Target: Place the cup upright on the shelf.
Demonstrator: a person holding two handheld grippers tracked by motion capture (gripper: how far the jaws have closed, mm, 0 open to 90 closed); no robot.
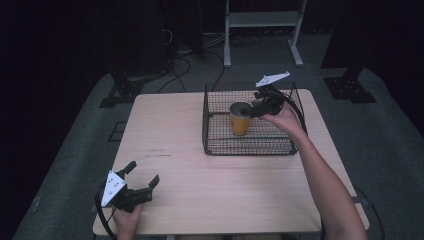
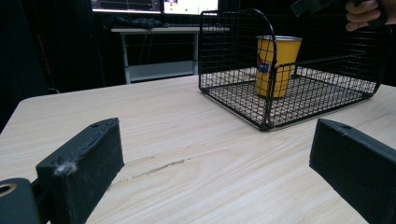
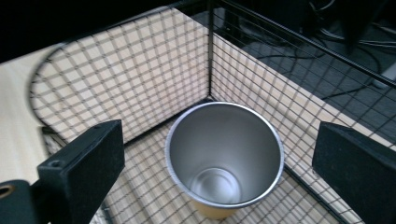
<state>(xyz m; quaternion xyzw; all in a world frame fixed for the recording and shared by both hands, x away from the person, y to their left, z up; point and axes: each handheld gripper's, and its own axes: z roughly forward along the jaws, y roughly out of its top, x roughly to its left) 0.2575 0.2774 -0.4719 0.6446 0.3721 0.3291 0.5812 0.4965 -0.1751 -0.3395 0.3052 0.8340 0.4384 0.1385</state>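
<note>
Yellow cup stands upright in the wire basket, directly below the right gripper, whose 2 jaws are spread wide on either side of its rim, touching nothing. The right gripper view shows its empty steel inside. The left gripper, jaws apart, idles at the table's near corner, well apart

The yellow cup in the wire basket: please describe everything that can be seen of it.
The yellow cup is a tapered tumbler, wider at the top, with a silvery, metal-looking inside and rim and a small dark label on its side. It is empty and stands upright on the mesh floor of the black wire basket. The right tool hovers over its rim with jaws open on either side; no contact is visible.
</note>
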